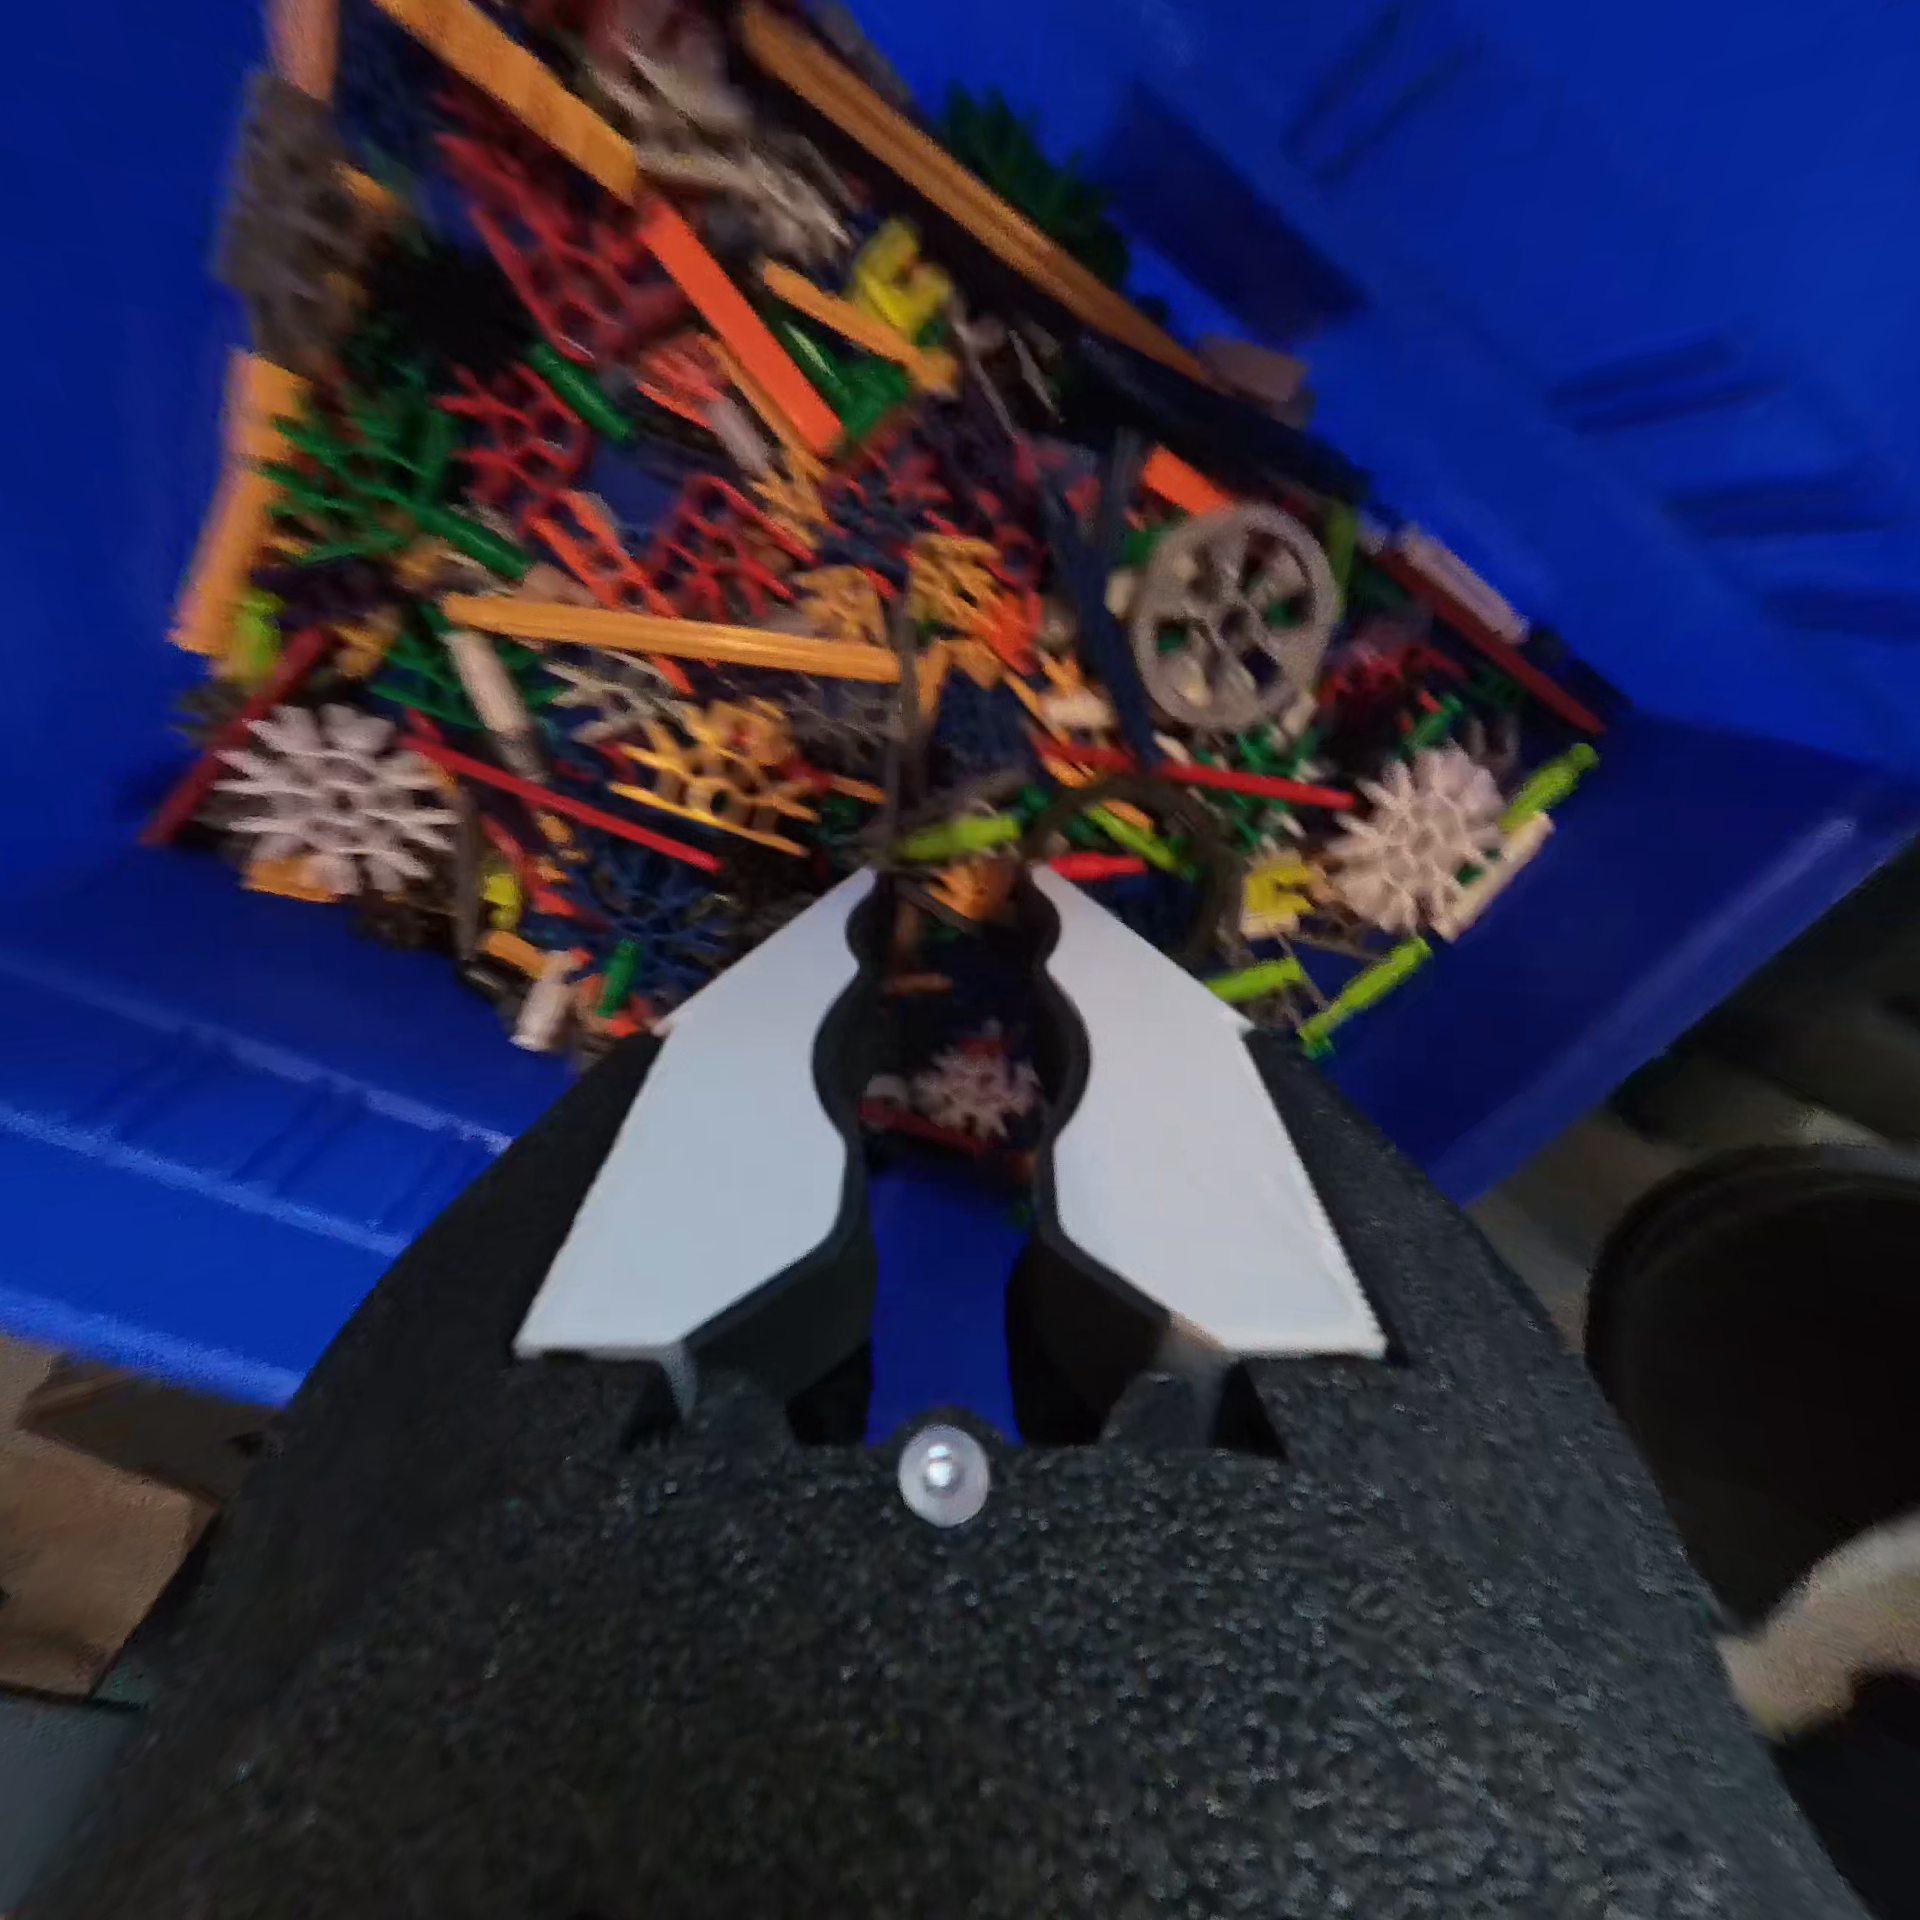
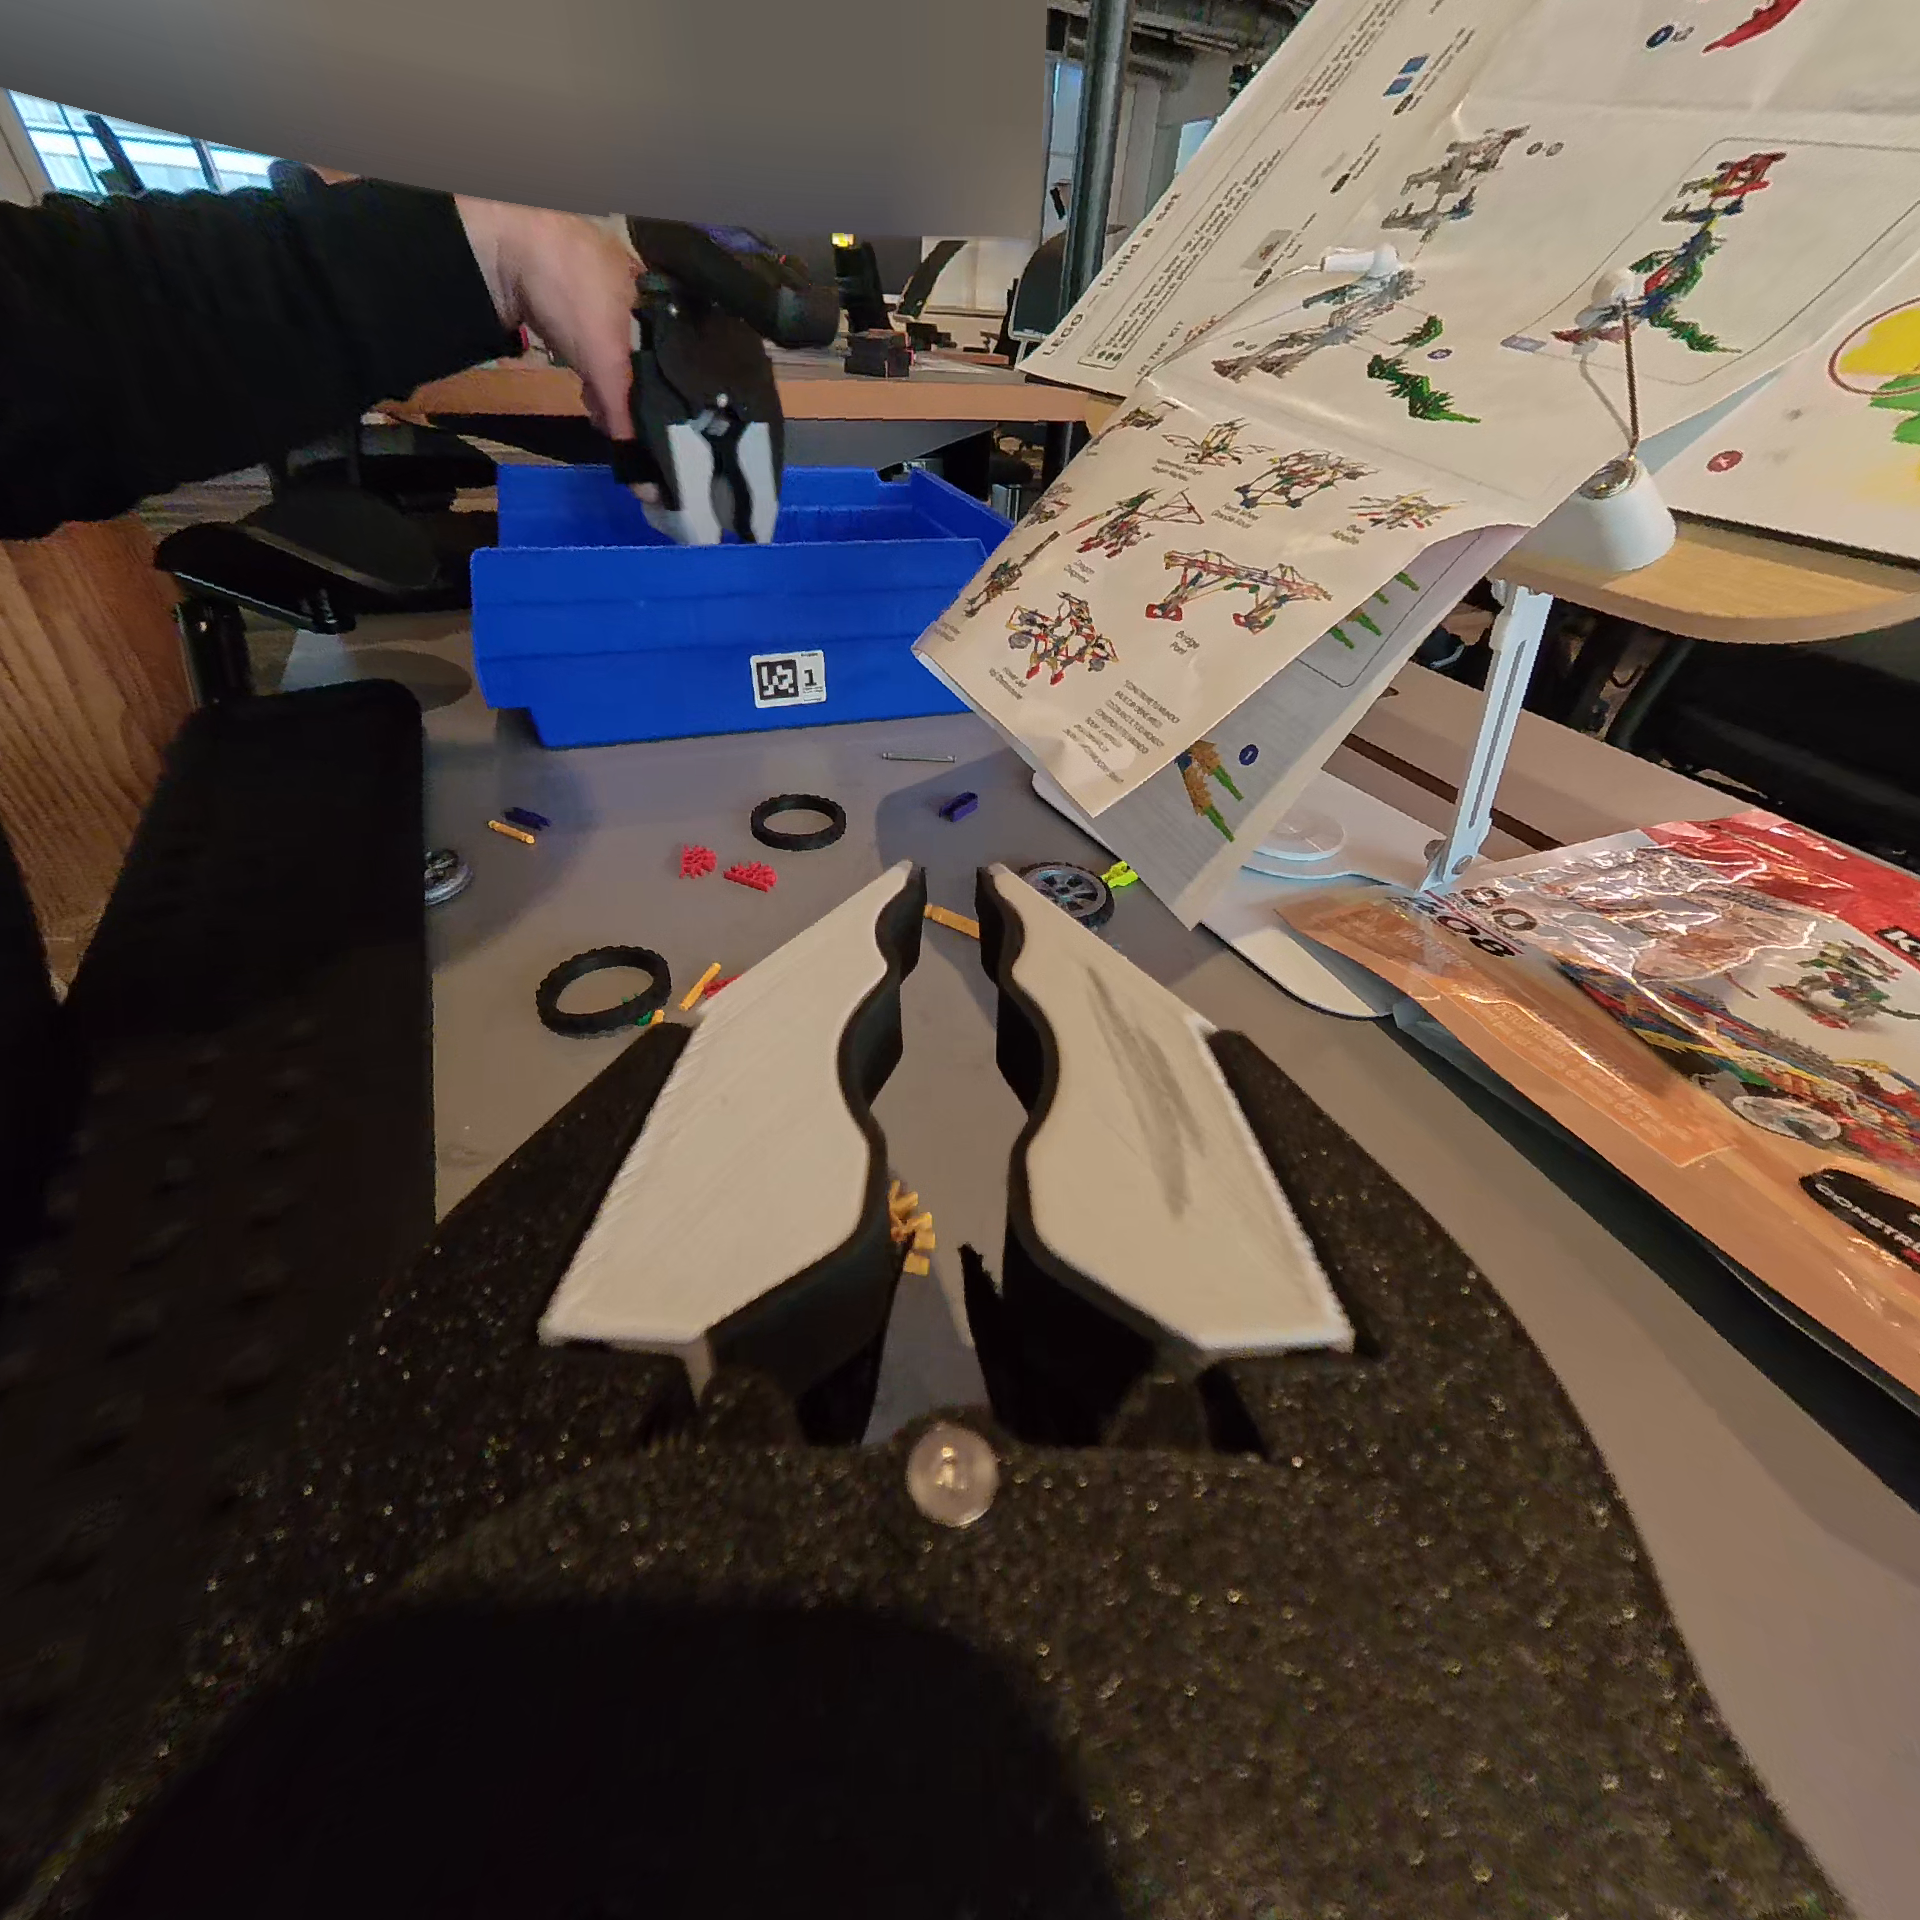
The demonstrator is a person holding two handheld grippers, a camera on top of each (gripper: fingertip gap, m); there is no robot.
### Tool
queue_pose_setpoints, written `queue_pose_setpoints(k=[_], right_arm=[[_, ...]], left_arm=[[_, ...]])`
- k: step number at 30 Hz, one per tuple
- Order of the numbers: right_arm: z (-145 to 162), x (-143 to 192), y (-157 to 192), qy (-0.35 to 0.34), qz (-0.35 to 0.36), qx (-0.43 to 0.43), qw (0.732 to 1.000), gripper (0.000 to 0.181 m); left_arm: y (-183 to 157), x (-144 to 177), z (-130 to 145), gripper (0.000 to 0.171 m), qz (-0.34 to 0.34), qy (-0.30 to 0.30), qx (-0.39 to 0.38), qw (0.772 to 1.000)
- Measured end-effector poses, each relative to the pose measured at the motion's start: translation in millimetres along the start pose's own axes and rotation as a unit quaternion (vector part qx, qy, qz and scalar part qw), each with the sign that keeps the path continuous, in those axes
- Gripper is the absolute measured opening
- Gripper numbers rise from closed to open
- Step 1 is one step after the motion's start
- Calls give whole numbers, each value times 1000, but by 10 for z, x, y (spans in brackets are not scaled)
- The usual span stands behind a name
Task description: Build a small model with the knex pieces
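Closest to the right wrist camera, the right gripper (image 2: 950,883) hangs low over the grey counter (image 2: 1299,1195), its jaws a narrow gap apart and holding nothing. A small yellow connector (image 2: 912,1231) lies on the counter under the gap, half hidden by the left-hand finger. Just past the fingertips are scattered pieces: a black tyre (image 2: 603,990), a second tyre (image 2: 797,822), two red connectors (image 2: 727,869), a short yellow rod (image 2: 952,920) and a small wheel (image 2: 1066,890) partly covered by the fingertip. They lie loose and apart, probably picked out so each can be grabbed singly; that is a guess.

To the right, a glossy printed bag (image 2: 1621,997) lies flat, cut off by the picture's edge. Behind it an instruction sheet (image 2: 1226,582) hangs on a white stand (image 2: 1496,727), tilted toward the worker, likely for reading while both hands are busy.

Farther back sits the blue bin (image 2: 623,644), with a square marker sticker on its front. A sleeved hand (image 2: 561,281) holds the left gripper (image 2: 717,525) tip-down inside it.

In the left wrist view, the left gripper (image 1: 954,883) is poised just above the heap of rods, connectors and a grey spoked wheel (image 1: 1232,621), its jaws narrowly apart. Motion blur smears the heap, so I cannot tell whether the tips touch a piece.
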State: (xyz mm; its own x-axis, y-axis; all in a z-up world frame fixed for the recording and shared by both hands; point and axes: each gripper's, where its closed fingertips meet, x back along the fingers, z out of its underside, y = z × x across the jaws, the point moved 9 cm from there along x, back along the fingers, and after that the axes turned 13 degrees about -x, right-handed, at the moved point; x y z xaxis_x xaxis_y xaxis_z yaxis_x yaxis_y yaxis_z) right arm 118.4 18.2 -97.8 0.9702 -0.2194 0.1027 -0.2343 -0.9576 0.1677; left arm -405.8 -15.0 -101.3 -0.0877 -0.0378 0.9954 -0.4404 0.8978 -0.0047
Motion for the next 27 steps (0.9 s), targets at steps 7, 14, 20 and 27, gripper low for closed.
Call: queue_pose_setpoints(k=[7,14,20,27], right_arm=[[25,10,2,8,3,5,1000,10],[18,32,-12,4,2,5,1000,10],[9,52,-12,1,2,6,1000,10],[-3,39,5,0,-2,3,1000,10]], left_arm=[[318,-162,-359,34,-105,-30,-37,993],[367,-349,-388,19,-77,-23,-83,993],[363,-356,-366,6,-67,-35,-61,995],[283,-140,-316,6,-100,-74,-35,992]])
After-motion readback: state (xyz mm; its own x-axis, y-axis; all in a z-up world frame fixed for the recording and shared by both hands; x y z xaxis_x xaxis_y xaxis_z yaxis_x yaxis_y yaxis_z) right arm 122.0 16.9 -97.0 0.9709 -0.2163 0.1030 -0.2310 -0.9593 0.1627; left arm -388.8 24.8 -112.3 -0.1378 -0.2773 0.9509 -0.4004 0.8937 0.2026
